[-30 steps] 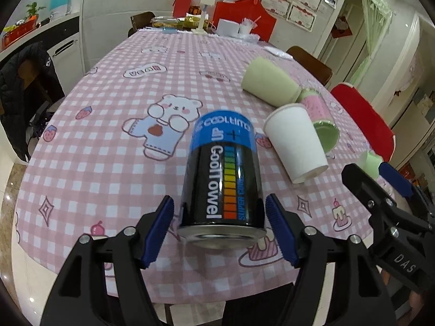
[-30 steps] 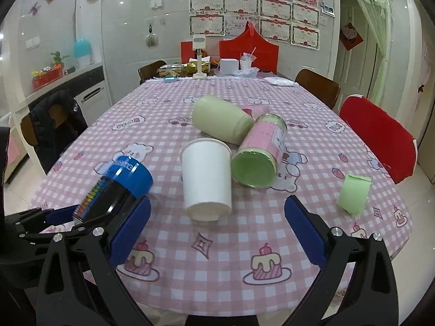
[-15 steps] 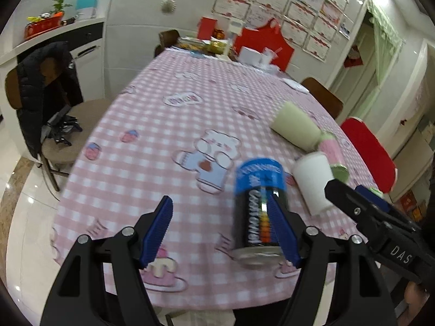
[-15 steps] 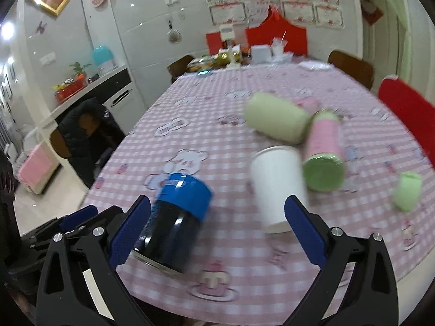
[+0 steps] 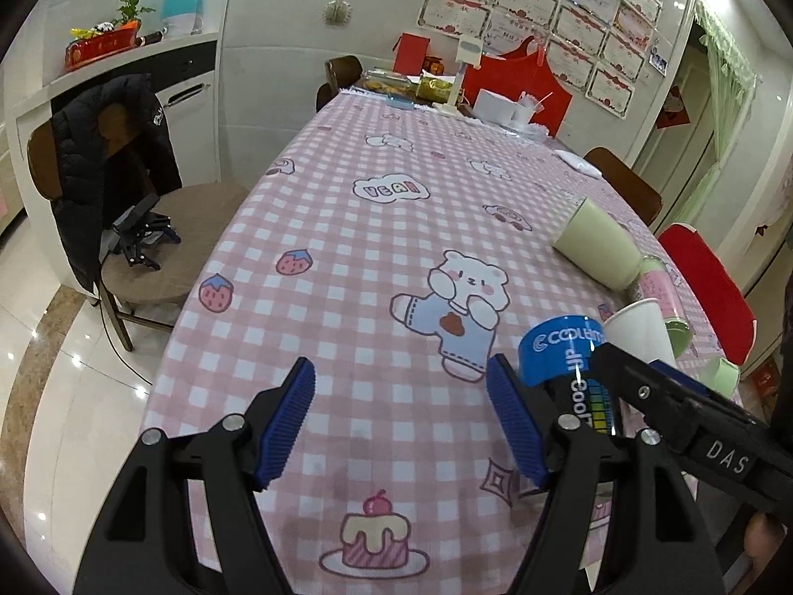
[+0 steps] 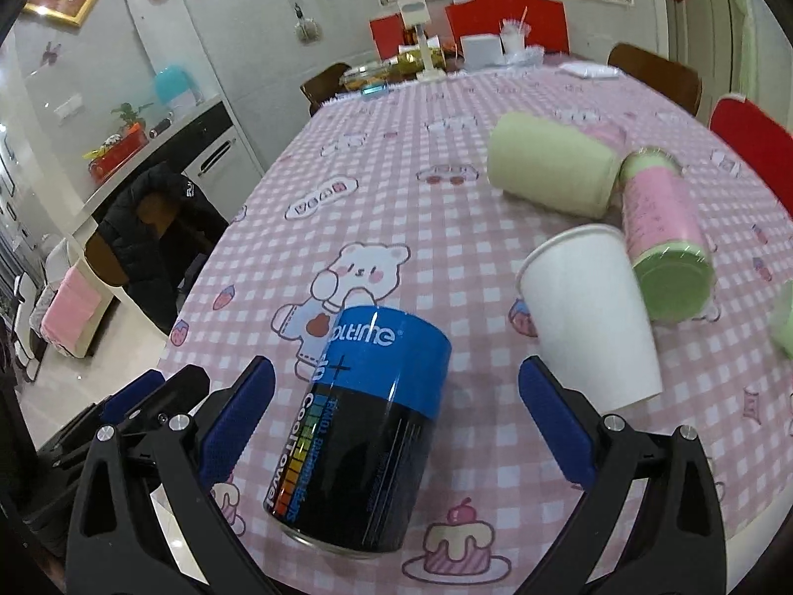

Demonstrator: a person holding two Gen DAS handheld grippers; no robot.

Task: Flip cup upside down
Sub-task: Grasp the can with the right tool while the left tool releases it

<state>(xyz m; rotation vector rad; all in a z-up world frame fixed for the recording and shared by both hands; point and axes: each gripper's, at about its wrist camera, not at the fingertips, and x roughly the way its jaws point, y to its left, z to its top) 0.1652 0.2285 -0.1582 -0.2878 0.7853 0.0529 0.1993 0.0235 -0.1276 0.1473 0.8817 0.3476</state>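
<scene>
Pink checked tablecloth [image 5: 376, 228]; both grippers' fingers [image 5: 285, 419] [image 6: 555, 419] spread wide, holding nothing.

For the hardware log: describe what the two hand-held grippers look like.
The left hand-held gripper and the right hand-held gripper match: black angular plastic arms with silver screws, each finger tipped by a blue ribbed pad. In the left wrist view, the right one's black body carries white "DAS" lettering. No cables or sleeves show.

Blue-black can [image 6: 359, 426] standing (blue end up).
</scene>
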